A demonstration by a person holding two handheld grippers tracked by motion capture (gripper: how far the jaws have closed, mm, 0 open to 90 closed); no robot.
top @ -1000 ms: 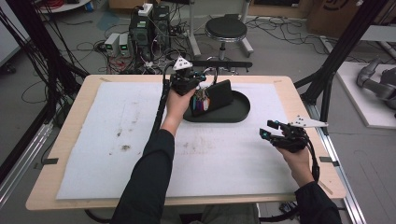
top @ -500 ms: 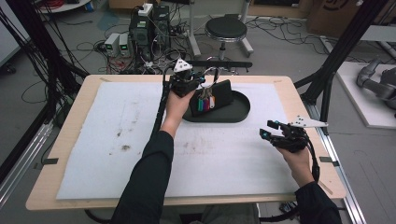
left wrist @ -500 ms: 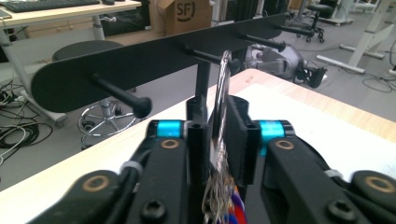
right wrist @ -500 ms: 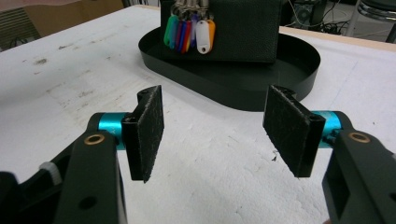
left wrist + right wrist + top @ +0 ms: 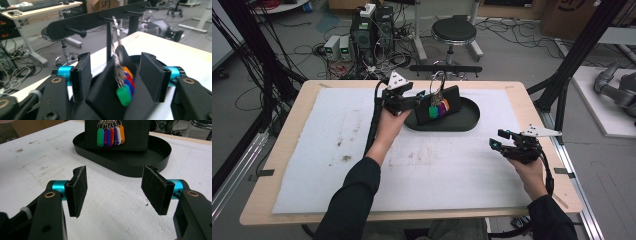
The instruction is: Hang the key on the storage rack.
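Item: bunch of keys [image 5: 438,106] with coloured plastic tags, green, blue, red, purple, white and orange, on a metal chain and rings. In the left gripper view the bunch [image 5: 123,85] hangs from a peg of a black hook rack [image 5: 100,21], the chain running up to the peg and the tags dangling free against a black upright panel [image 5: 117,135]. The panel stands in a black oval tray [image 5: 464,120], set toward the far middle of the counter [image 5: 532,100], on a white, stained mat [image 5: 312,150]. Left tool [image 5: 414,102]: held just beside the near-left side of the rack and tray, pointing at the keys; its jaws have just been opening and now stand wide apart, with the tags between them in the tool's own view [image 5: 115,77] but touched by neither pad, so nothing is gripped. Right tool [image 5: 499,140]: held low over the mat at the right side of the counter, well apart from the tray, facing toward it; jaws stand wide apart [image 5: 115,192], nothing between them but bare mat. Surroundings: a round black stool [image 5: 454,32], computer boxes [image 5: 372,25] and loose cables on the floor beyond the far edge of the counter.
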